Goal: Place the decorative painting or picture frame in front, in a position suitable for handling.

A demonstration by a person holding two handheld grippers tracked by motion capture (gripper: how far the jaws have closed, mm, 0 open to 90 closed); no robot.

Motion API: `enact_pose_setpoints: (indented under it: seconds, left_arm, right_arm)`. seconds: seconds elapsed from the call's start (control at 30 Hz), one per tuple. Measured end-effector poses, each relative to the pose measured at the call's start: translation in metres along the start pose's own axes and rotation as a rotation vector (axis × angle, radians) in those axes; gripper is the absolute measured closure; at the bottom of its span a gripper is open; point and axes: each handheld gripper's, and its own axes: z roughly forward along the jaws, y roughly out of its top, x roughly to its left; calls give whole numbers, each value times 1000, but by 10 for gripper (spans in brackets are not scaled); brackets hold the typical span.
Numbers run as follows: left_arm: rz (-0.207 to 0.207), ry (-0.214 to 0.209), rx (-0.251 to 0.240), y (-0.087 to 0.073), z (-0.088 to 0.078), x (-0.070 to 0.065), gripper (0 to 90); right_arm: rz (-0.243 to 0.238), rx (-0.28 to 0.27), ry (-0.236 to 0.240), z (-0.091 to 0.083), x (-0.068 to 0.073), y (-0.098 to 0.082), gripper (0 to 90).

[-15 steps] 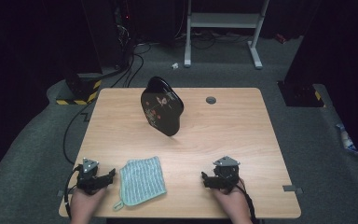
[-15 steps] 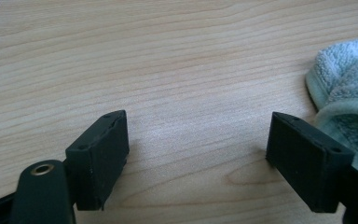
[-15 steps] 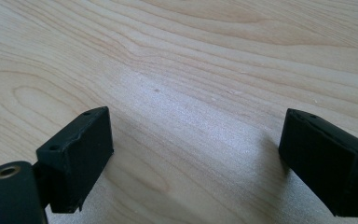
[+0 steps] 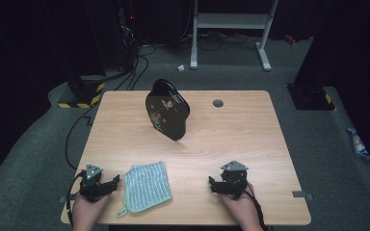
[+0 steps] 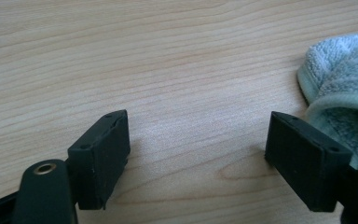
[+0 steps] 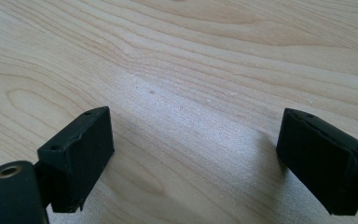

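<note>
A black lacquered plate (image 4: pixel 167 109) with a flower pattern stands tilted on its edge at the back middle of the wooden table (image 4: pixel 250 144). A pale green cloth (image 4: pixel 145 186) lies flat near the front left. My left gripper (image 4: pixel 107 185) rests on the table just left of the cloth, open and empty. In the left gripper view the cloth (image 5: pixel 342 88) lies beside the right jaw, and bare wood shows between the jaws of the left gripper (image 5: pixel 200 156). My right gripper (image 4: pixel 215 185) sits near the front right, open over bare wood, as the right gripper (image 6: pixel 196 154) view confirms.
A small grey round grommet (image 4: pixel 218 103) sits in the table's back right. Dark carpet surrounds the table, with cables and a black-and-yellow striped block (image 4: pixel 79 98) at the back left and a white frame (image 4: pixel 231 21) behind.
</note>
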Motion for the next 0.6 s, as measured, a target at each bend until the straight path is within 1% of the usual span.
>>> enact_pose_setpoints:
  seconds: [0.1, 0.23, 0.37, 0.53, 0.6]
  left_arm:
    - [8, -1, 2, 0, -1, 0, 224]
    - [10, -11, -2, -1, -2, 0, 237]
    - [10, -11, -3, -1, -2, 0, 241]
    - [14, -15, -2, -1, -2, 0, 236]
    - [22, -22, -1, -1, -1, 1, 227]
  right_arm:
    - [1, 0, -1, 0, 0, 0, 107]
    - [0, -1, -1, 0, 0, 0, 107]
    - [0, -1, -1, 0, 0, 0, 107]
    - [1, 0, 0, 0, 0, 0, 107]
    - [1, 0, 0, 0, 0, 0, 107]
